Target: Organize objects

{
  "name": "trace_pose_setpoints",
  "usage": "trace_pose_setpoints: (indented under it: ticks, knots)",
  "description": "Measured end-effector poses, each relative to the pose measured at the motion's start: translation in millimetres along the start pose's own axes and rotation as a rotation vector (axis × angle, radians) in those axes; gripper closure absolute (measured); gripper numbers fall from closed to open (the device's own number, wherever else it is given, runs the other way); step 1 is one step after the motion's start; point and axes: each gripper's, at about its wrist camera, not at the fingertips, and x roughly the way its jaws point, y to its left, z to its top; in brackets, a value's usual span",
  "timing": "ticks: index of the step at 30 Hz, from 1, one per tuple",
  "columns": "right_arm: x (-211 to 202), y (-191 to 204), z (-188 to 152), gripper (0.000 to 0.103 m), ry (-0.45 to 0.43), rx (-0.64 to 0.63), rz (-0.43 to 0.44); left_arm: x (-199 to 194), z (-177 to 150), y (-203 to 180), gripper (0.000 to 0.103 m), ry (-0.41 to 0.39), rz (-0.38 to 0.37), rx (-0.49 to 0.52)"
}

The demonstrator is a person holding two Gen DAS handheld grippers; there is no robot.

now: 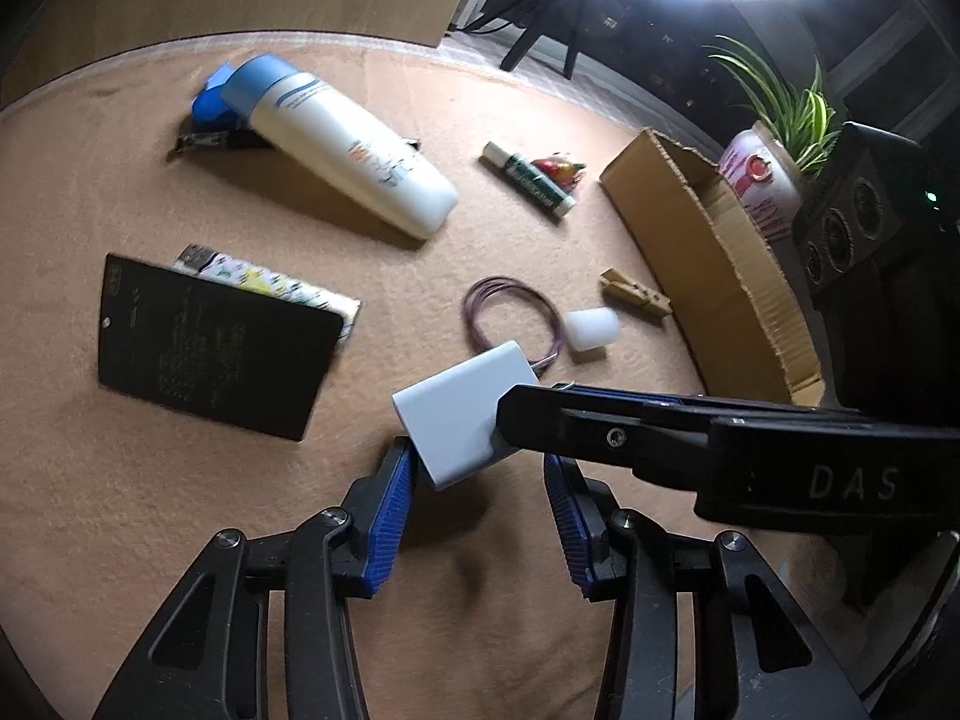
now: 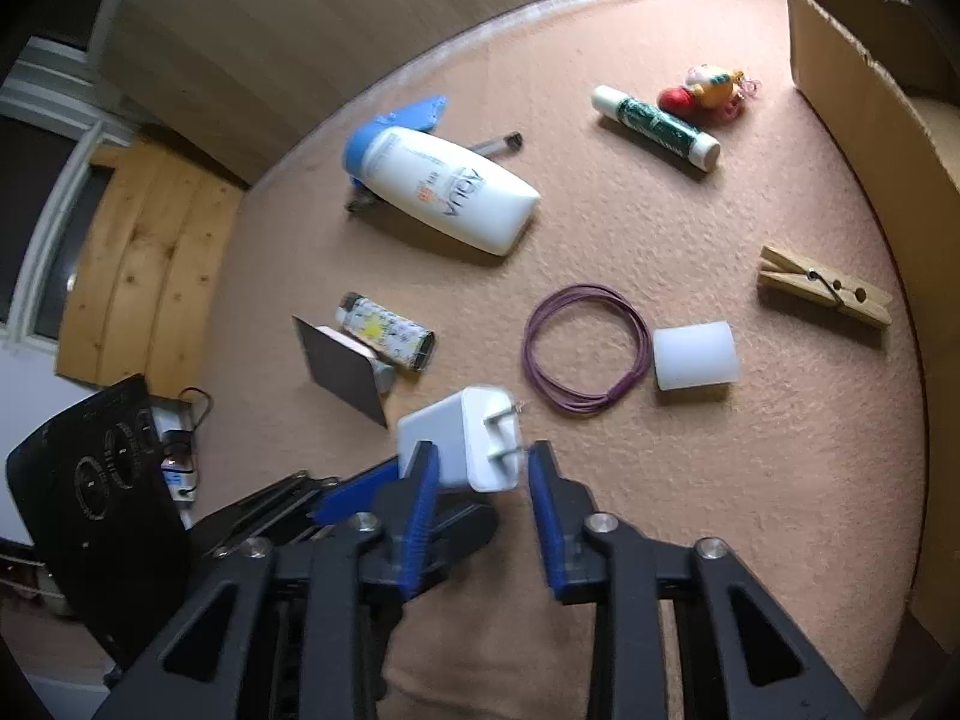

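A white plug charger (image 1: 457, 420) hangs above the tan cloth, between both grippers. My right gripper (image 1: 516, 420) comes in from the right in the left wrist view, its jaws around the charger's right end. In the right wrist view the charger (image 2: 462, 441) sits between the blue pads, prongs facing the camera; the right gripper (image 2: 480, 468) has a gap on its right side. My left gripper (image 1: 480, 468) is open just below the charger, its left pad (image 1: 397, 480) near the charger's corner.
On the cloth lie a white lotion bottle (image 1: 348, 144), a black card (image 1: 210, 348) over a patterned lighter (image 1: 282, 288), a purple wire coil (image 1: 510, 324), a white cap (image 1: 591, 330), a clothespin (image 1: 636, 294), a green glue stick (image 1: 531, 180), a small toy (image 1: 561, 171). A cardboard box (image 1: 708, 258) stands right.
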Motion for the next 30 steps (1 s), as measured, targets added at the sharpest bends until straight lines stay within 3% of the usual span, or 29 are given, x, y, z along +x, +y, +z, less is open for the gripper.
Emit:
trace_pose_setpoints:
  ticks: [10, 17, 24, 30]
  knots:
    - [-61, -12, -1, 0.078, -0.159, -0.007, -0.036, -5, 28, -58, 0.057, -0.062, -0.026, 0.099]
    - [-115, -37, 7, 0.078, -0.287, 0.006, -0.076, 2, 66, -122, 0.057, -0.102, -0.056, 0.202]
    - [-150, -73, 27, 0.078, -0.370, 0.042, -0.106, 26, 103, -172, 0.057, -0.118, -0.079, 0.264]
    - [-157, -108, 41, 0.078, -0.397, 0.086, -0.141, 60, 123, -196, 0.057, -0.084, -0.089, 0.287]
